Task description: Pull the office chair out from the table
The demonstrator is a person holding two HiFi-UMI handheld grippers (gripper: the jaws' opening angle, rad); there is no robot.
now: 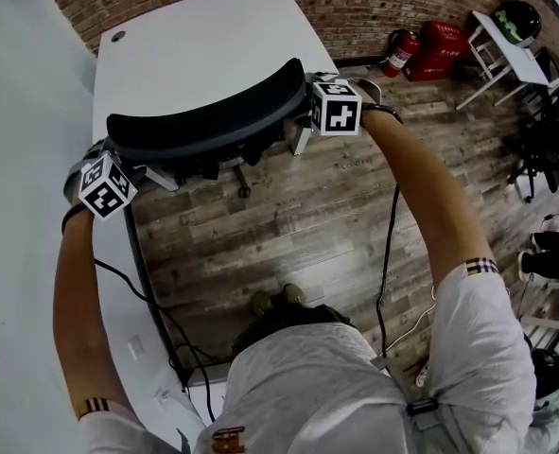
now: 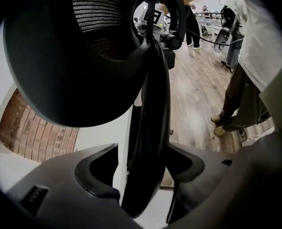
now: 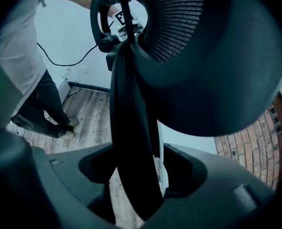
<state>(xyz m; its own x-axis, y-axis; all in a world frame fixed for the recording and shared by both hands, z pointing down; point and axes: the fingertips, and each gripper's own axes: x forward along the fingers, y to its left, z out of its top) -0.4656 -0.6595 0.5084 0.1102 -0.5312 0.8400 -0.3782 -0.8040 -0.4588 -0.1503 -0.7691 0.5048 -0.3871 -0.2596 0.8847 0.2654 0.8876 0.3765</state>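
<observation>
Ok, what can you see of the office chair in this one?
The office chair is black, with a curved, padded-looking top rail and mesh back. It stands upright, drawn up to the white table, on wood flooring. Its back's thin side edges sit between the open jaws of the left gripper and right gripper, not clamped.

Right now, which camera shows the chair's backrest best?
The head view: the whole backrest shows, curved, beside the table. Each gripper view shows only its frame edge between the jaws, plus mesh close up.

Brick wall [image 1: 355, 8] behind white bench [image 1: 203, 55]; wood-plank floor [image 1: 288, 225]; red fire extinguisher [image 1: 402, 53] at wall foot, white side table [image 1: 530, 62] nearby.
</observation>
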